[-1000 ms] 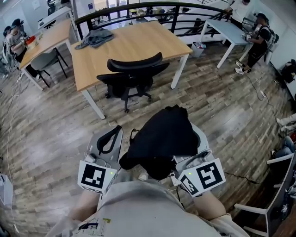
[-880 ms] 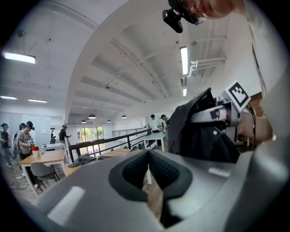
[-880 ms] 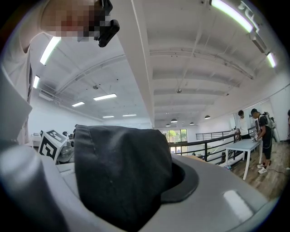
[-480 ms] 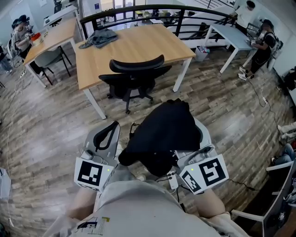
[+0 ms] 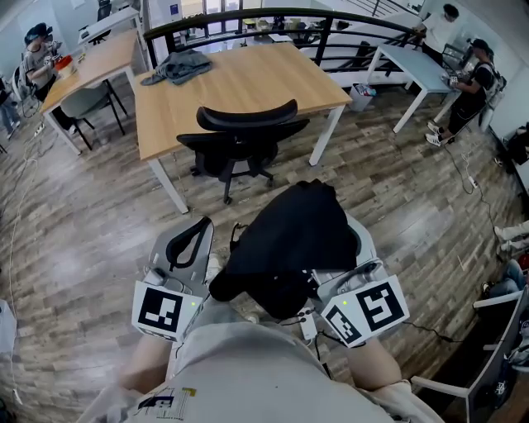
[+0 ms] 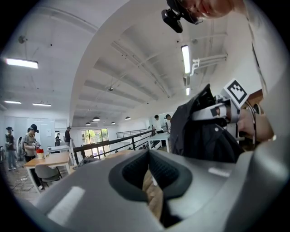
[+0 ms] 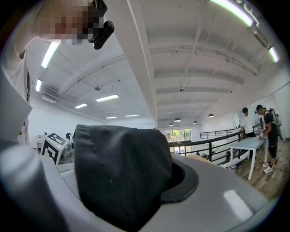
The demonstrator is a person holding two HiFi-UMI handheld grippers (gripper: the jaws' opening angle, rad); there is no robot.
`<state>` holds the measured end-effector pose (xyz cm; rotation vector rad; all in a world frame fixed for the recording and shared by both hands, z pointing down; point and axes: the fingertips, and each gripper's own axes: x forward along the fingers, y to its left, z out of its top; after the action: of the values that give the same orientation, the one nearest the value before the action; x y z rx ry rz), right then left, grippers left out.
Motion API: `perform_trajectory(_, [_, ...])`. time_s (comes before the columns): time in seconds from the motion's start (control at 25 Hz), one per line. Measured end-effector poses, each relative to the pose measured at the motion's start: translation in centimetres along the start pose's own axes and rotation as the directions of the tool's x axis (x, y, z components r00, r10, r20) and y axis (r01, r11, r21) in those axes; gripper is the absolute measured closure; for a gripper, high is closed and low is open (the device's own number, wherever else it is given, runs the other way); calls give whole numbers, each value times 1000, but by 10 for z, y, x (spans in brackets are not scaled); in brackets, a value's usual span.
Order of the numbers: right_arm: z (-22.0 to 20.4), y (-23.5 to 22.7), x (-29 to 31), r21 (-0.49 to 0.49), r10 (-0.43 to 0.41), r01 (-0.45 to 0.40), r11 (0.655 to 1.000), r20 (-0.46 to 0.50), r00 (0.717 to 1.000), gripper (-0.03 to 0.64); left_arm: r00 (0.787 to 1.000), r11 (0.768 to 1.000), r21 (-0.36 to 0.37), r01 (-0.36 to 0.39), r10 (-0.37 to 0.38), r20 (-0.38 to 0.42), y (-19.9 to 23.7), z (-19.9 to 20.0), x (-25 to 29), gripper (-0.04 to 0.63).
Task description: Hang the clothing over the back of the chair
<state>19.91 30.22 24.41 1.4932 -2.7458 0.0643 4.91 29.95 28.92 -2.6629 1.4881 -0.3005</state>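
A black piece of clothing (image 5: 289, 240) is bunched over my right gripper (image 5: 354, 241), which is shut on it; the cloth hides the jaw tips. In the right gripper view the black clothing (image 7: 120, 172) fills the space between the jaws. My left gripper (image 5: 197, 240) is held beside it at the left, shut with nothing in it, and its view shows the black clothing (image 6: 199, 131) at the right. A black office chair (image 5: 244, 132) stands ahead at a wooden table (image 5: 248, 78), its back towards me and well beyond both grippers.
A grey garment (image 5: 175, 66) lies on the wooden table's far left corner. A black railing (image 5: 273, 16) runs behind it. People stand by a white table (image 5: 413, 58) at the far right and sit at another wooden table (image 5: 91, 62) at the left. A white chair (image 5: 488, 363) is near my right.
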Motion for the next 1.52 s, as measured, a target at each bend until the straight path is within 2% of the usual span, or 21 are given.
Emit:
perform_trajectory(0.24, [-9,-2,20,1,-12,12,1000,-23,1000,426,1000,1000,-16,17,-17,-6,18,-15,15,595])
perform_trajectory(0.6, [-13,-13,78,-3,-59,59,998,-40,997,428,998,998,-32,58,-58,2,74,-30,61,594])
perform_trajectory(1.0, [34,-41,165,-6,-168,168,986,-14,986,428,988,988,-31,153,-152,12,166,-15,138,595])
perform_trajectory(1.28, [71,-53,226,-34,-260,261,965,21,965,426,969,971,-7,241,-240,55,227,11,187,595])
perform_trajectory(1.52, [78,-61,254,-36,-330,331,943,28,944,426,944,947,12,320,-320,78,249,20,216,595])
